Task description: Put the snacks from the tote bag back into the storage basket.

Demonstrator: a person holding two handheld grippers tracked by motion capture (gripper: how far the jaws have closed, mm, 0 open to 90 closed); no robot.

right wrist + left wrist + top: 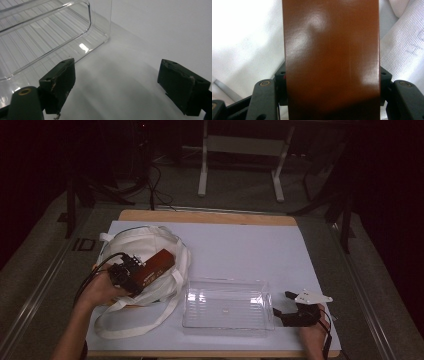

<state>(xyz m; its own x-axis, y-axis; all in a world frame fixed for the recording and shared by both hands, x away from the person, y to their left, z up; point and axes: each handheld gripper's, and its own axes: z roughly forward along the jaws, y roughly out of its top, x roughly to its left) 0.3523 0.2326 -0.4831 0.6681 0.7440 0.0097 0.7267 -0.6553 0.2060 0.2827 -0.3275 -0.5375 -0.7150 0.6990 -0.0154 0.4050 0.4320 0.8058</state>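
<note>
Glossy reddish-brown box [332,60], flat-faced, clamped in the left hand-held gripper [131,274] over the white cloth bag [145,240]; right hand-held gripper [122,85] gapes empty

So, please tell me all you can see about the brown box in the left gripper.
The brown box is long and flat-sided, with a glossy reddish-brown surface that looks like coated card; one side carries small pale print. It lies tilted over the open white cloth bag, one end pointing into it. The left gripper clamps its near end between both jaws.
</note>
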